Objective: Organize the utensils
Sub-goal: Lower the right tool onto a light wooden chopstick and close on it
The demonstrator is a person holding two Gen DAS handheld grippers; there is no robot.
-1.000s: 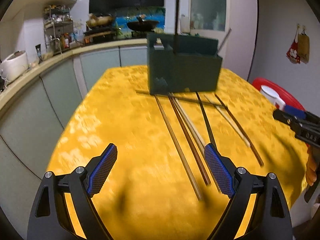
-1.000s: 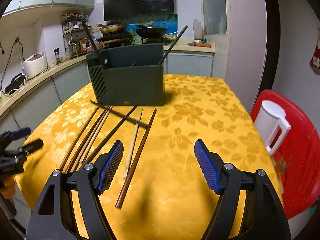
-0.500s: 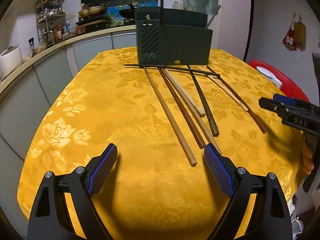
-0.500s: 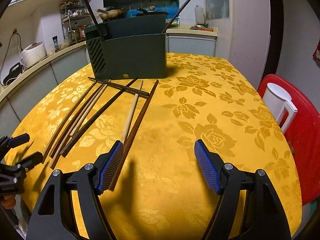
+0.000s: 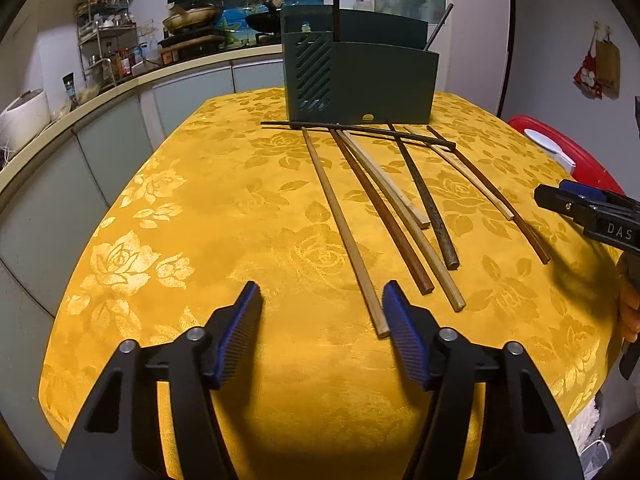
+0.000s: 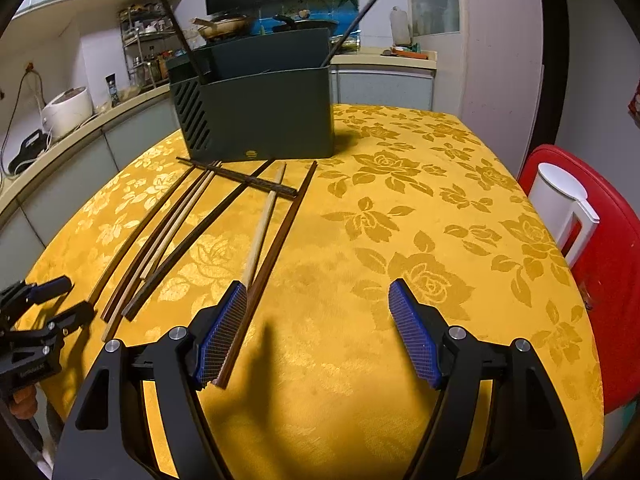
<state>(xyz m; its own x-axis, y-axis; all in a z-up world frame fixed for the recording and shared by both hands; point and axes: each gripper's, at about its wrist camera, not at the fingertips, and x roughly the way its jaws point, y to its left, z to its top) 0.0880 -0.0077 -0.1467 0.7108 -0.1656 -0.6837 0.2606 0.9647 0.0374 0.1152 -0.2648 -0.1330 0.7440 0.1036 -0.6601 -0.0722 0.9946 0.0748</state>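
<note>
Both grippers poised over chopsticks (image 5: 404, 204) scattered on a yellow tablecloth (image 5: 224, 208).
The left gripper (image 5: 322, 312) had just been closing, its jaws part-open and empty beside a pale chopstick's end; the right gripper (image 6: 316, 308) stood wide, empty. Only the right view showed the white jug (image 6: 560, 204); both showed the green utensil holder (image 5: 384, 84).

Eight chopsticks (image 5: 406, 204) lay loose on the yellow surface (image 5: 208, 216): seven running lengthwise and one dark one (image 5: 360, 130) across their far ends. One green holder (image 5: 360, 80) stood near the far edge with two dark sticks (image 6: 352, 26) in it. Two claws showed, left (image 5: 322, 312) and right (image 6: 318, 316).
</note>
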